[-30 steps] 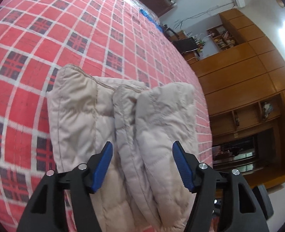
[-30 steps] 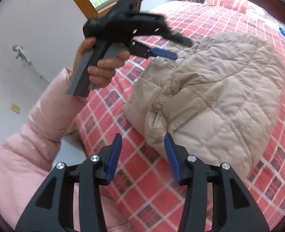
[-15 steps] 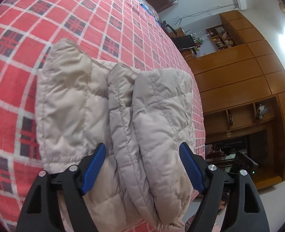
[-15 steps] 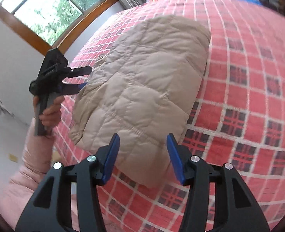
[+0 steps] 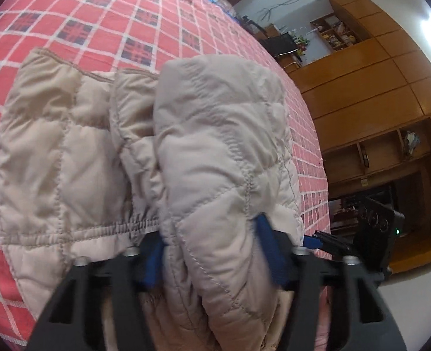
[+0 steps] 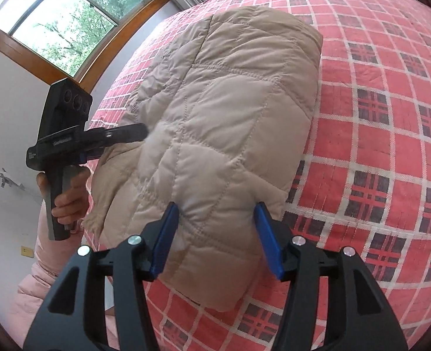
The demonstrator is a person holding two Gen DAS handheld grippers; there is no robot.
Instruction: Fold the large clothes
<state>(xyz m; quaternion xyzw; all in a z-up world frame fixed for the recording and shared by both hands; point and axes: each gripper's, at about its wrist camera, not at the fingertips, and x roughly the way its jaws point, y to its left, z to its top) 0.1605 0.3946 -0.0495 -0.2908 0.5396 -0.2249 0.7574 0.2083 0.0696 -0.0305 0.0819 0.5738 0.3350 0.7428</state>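
- Left gripper (image 5: 212,251) — jaws pressed into a puffy fold of the beige quilted down jacket (image 6: 230,122); right gripper (image 6: 215,237) open, straddling its near edge.
- Jacket lies folded on the red plaid bedspread (image 6: 391,117) — better to grip deep, lifting both ends together.

Quilted jacket (image 6: 224,122): beige, diamond stitching. Bedspread (image 6: 391,122): red, white grid lines, dark navy plaid squares. Both grippers: black bodies, blue finger pads (image 6: 164,241). Sleeve (image 6: 44,266): pink. Cabinets (image 5: 370,93): orange-brown wood.
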